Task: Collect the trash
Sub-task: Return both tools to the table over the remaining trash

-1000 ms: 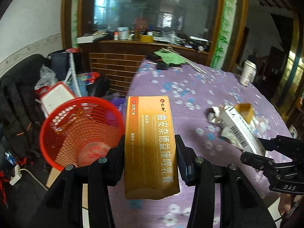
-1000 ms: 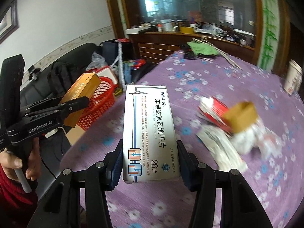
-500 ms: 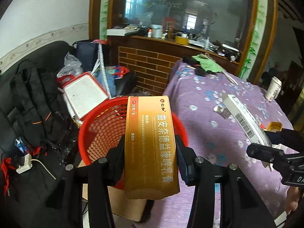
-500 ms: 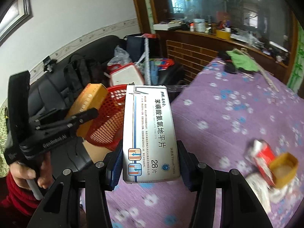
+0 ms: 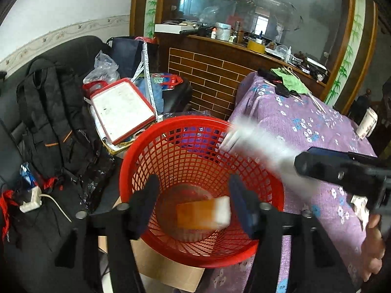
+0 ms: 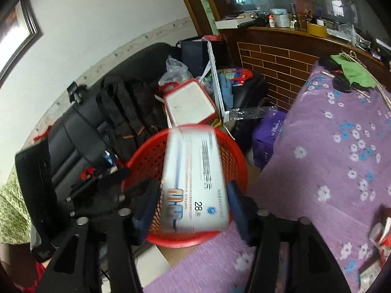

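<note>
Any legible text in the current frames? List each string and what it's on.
"28": white medicine box over the red basket, right wrist view; its other print is motion-blurred, unreadable.
Purple package by the table: cursive word, too small to read.
Orange box in the basket, left wrist view: blurred, nothing readable.
Paper cup on the table: print too small.

The left gripper (image 5: 193, 202) has opened and dropped the orange box (image 5: 202, 213) into the red basket (image 5: 151, 146). The right gripper (image 6: 193, 205) has swung over the basket, its white box (image 6: 195, 183) now blurred between parted jaws.
</note>
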`<action>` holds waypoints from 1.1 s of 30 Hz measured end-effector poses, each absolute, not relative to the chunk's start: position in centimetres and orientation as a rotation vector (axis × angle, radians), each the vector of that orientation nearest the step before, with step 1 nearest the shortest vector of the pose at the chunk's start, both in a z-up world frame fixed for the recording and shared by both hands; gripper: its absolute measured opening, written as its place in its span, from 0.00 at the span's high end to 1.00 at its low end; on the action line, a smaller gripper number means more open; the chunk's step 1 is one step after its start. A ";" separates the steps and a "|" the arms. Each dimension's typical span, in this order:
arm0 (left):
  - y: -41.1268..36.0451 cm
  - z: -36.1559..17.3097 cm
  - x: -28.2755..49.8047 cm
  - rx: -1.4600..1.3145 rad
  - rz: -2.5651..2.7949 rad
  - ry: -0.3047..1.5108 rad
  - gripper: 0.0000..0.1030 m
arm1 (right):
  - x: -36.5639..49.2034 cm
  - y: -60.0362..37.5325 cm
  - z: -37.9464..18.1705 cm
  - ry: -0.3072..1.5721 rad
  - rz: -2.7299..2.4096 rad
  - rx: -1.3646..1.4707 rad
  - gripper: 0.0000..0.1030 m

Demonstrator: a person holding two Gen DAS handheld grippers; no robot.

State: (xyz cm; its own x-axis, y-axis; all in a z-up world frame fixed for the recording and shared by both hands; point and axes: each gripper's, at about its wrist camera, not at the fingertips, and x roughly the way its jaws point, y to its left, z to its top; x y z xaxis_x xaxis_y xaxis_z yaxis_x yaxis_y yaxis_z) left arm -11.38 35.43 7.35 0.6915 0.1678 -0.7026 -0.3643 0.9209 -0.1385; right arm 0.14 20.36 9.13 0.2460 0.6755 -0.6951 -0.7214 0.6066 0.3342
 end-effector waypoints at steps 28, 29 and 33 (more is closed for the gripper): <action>13.2 7.2 -9.9 -0.091 -0.066 0.818 0.35 | -5.2 -10.6 8.8 0.837 0.534 0.160 0.34; 12.7 7.1 -9.7 -0.085 -0.076 0.822 0.35 | -4.5 -12.1 9.2 0.823 0.497 0.184 0.34; 10.1 6.9 -8.8 -0.051 -0.115 0.832 0.35 | -1.5 -14.6 10.4 0.823 0.396 0.222 0.34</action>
State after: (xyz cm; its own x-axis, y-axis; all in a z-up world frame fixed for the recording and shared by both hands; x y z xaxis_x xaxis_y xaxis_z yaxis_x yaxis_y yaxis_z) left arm -8.83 10.10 6.92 0.6672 -0.1219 -0.7348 0.0819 0.9925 -0.0903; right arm -1.50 -14.62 10.36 0.6124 0.4252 -0.6664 -0.2559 0.9043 0.3418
